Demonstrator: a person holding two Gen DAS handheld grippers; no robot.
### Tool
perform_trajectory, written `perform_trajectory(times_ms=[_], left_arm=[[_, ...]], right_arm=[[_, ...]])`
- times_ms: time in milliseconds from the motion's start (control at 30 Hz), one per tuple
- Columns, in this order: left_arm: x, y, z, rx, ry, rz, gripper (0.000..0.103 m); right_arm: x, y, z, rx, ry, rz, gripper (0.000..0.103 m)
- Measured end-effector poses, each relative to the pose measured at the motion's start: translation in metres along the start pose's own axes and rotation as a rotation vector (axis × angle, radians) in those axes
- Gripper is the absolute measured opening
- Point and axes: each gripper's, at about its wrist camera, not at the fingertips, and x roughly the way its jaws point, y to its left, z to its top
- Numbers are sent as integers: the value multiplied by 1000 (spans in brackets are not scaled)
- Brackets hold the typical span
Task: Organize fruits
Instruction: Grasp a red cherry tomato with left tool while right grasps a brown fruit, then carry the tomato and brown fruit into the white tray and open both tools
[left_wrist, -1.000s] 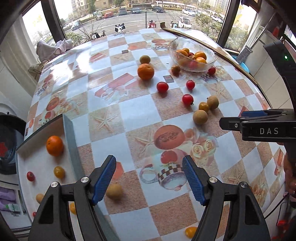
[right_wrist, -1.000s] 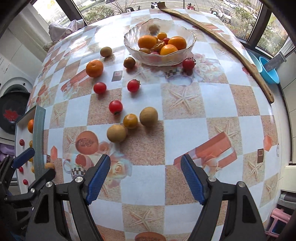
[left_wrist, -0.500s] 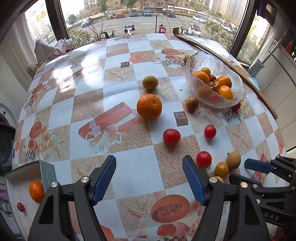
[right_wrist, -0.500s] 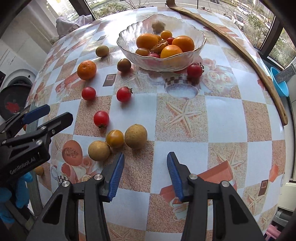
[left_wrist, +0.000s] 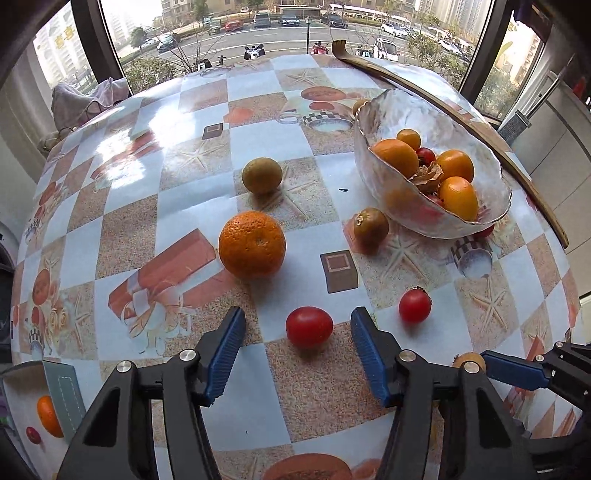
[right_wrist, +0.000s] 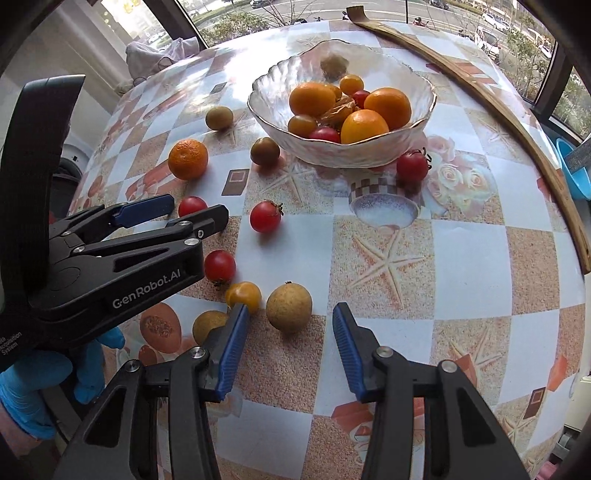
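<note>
Right now my left gripper (left_wrist: 297, 352) points steeply down at the round table with the checkered picture tablecloth (left_wrist: 155, 229). Its jaws have just been closing but stand apart, with a red oval tomato (left_wrist: 309, 327) between the blue pads (left_wrist: 226, 354), touching neither. A second red tomato with a dark stem (left_wrist: 415, 305) lies just beside it, toward the bowl. A large orange mandarin (left_wrist: 252, 244) sits past the left pad, a greenish-brown round fruit (left_wrist: 262, 175) beyond it, and a brown-green tomato (left_wrist: 371, 227) is near the bowl's foot.

My right gripper (right_wrist: 286, 345) has also just been closing, jaws not yet touching anything. A tan round longan-like fruit (right_wrist: 289, 307) sits between and slightly ahead of its pads. A small yellow tomato (right_wrist: 243, 296) lies just beside the left pad's tip, another tan fruit (right_wrist: 209, 325) is partly hidden behind that finger, and a red cherry tomato (right_wrist: 219, 266) is just beyond.

A clear scalloped glass bowl (right_wrist: 421, 122) toward the far edge holds oranges, yellow and red tomatoes and a dried husk. One red tomato (right_wrist: 412, 166) touches the bowl's base. A person's blue-gloved hand (right_wrist: 33, 391) holds the left gripper. A white tray (left_wrist: 22, 413) off the table's near left edge holds an orange and a small red fruit.
</note>
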Motion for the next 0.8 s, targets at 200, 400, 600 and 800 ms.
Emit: perform_trajectory(times_ms=[200, 400, 600, 800], left_arm=[[-1, 4, 3, -8, -5, -10, 31], [-7, 7, -4, -6, -3, -30, 25], [-30, 14, -21, -15, -13, -38, 25], [-61, 32, -44, -55, -35, -40, 25]], right_arm=[[-2, -3, -1, 25, -11, 53, 27], [-11, -14, -5, 62, -21, 28, 27], [-22, -14, -11, 59, -17, 4, 27], [-31, -7, -22, 73, -14, 8, 27]])
